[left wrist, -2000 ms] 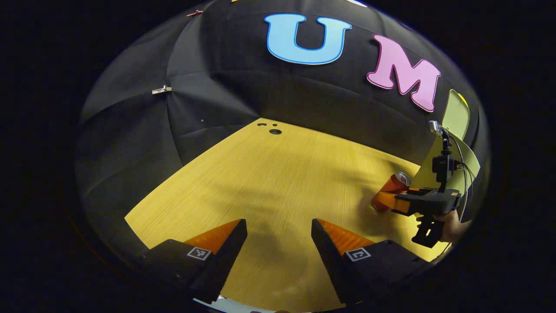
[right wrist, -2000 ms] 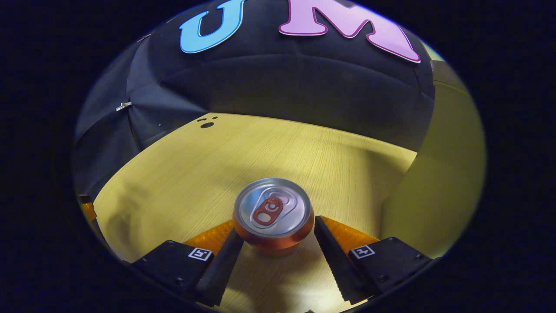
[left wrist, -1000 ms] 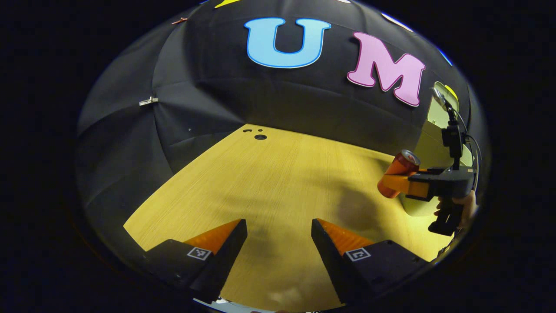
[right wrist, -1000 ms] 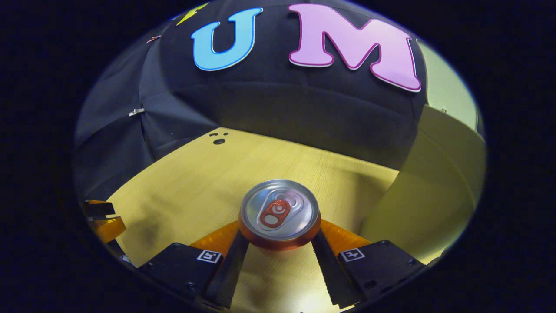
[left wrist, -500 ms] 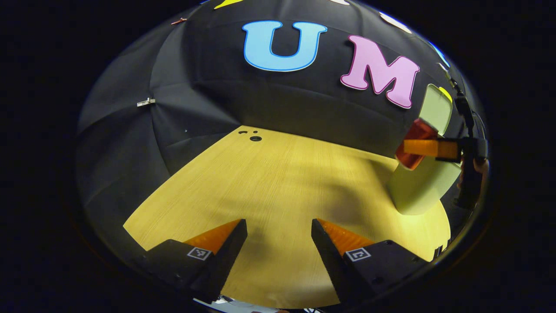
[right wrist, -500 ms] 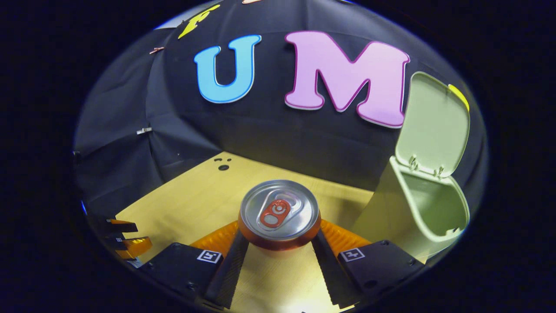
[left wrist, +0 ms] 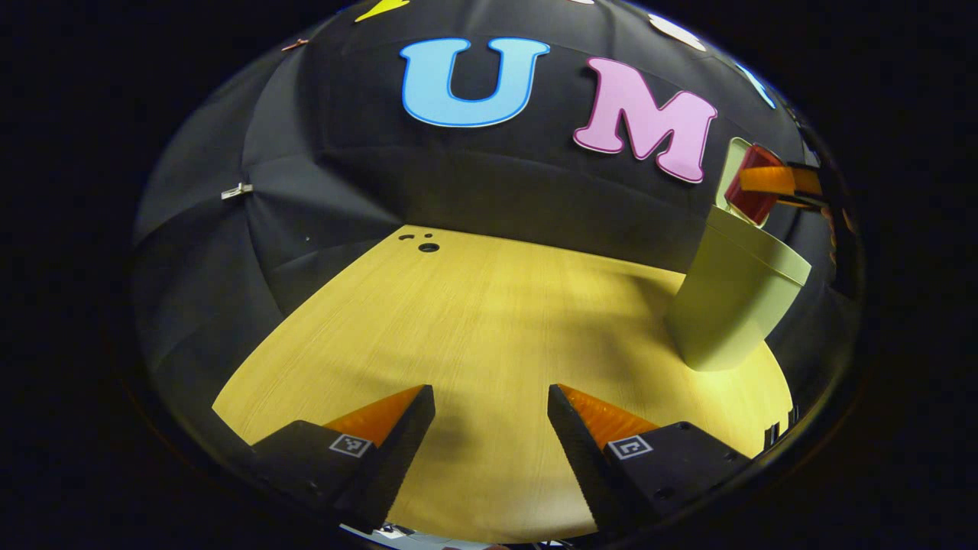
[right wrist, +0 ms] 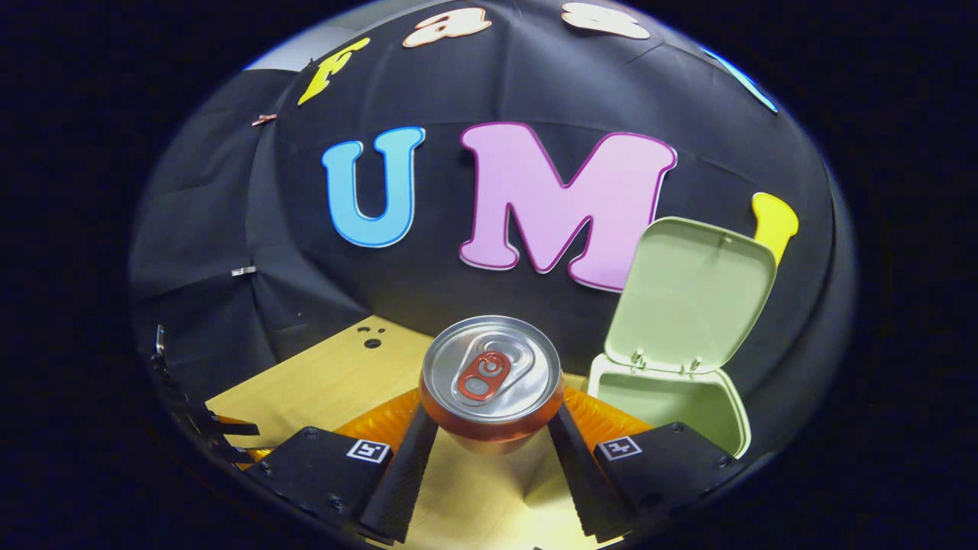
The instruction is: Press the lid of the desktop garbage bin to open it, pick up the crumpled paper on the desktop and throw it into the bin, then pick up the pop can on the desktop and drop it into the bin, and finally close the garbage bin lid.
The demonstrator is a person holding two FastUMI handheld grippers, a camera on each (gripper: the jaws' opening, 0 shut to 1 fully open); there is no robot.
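I count one pop can, one green garbage bin with one lid, one wooden table.

Left gripper view looks low across the desk; right gripper view higher — both share the bin.

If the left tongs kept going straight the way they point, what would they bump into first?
Probably the wooden table: the open left tongs hold nothing and tilt down toward bare wood. The bin sits off to the side.

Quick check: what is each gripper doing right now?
Left gripper: open, holding nothing, above the table.
Right gripper: shut on the pop can, near the open bin.
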